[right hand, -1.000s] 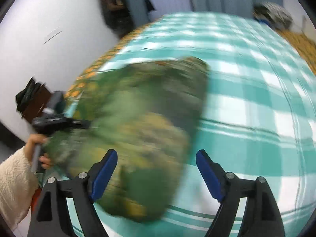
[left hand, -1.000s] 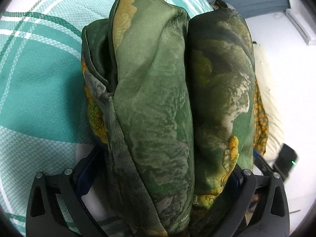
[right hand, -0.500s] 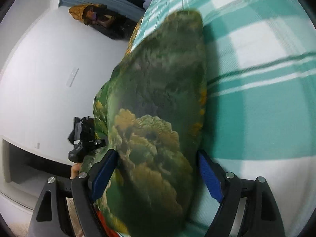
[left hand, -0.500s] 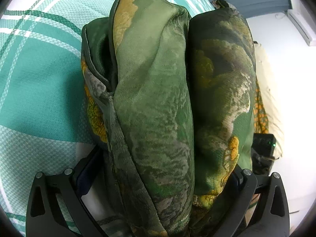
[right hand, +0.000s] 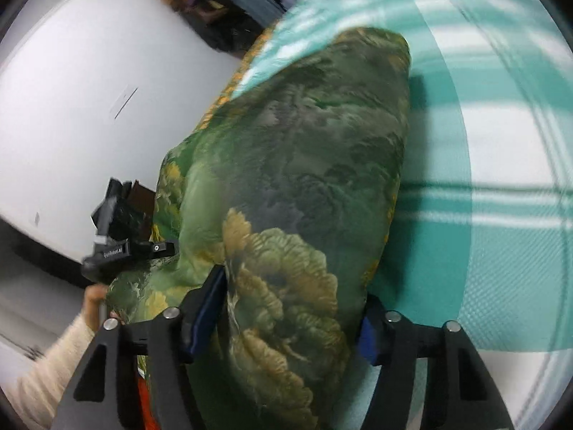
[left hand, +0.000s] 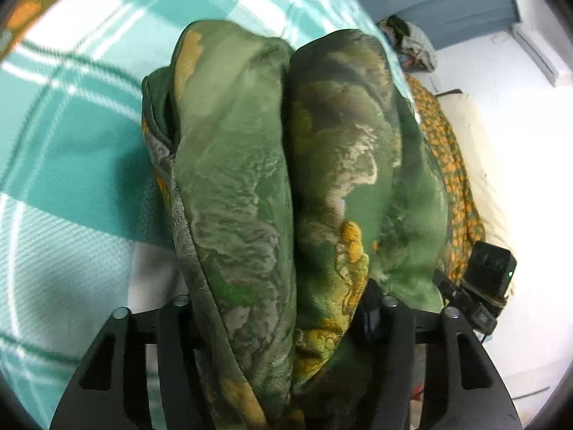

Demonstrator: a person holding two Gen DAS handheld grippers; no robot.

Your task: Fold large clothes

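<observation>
You have the green patterned garment (left hand: 272,193) bundled thick on the bed (left hand: 71,150), near the edge at 3 o'clock in the left wrist view. Both tools have just been closing on it. The left gripper (left hand: 283,308) pinches two fat folded lobes of cloth, which fill the whole gap between its jaws. The right gripper (right hand: 286,311) clamps the same bundle from the other end, blue pads pressed into the cloth on both sides.

To do this step well, keep both grips even so that the layers do not slide apart; the fabric looks slippery and puffy, and the inner folds could creep out at 9 o'clock in the left view, where a loose hem shows. Lift or carry both ends together and level. Set the bundle down flat on the checked cover before you let go, then press the fold.

Mind the surroundings. An orange-flowered cloth (left hand: 451,165) hangs along the bed edge at 3 o'clock in the left view, just beside the garment, and could be caught up with it. In the right view your other hand (right hand: 95,295) with its cream sleeve (right hand: 50,369) sits at 8 o'clock, close to the bundle. A heap of dark things (right hand: 215,10) lies by the wall at 11 o'clock, well apart.
</observation>
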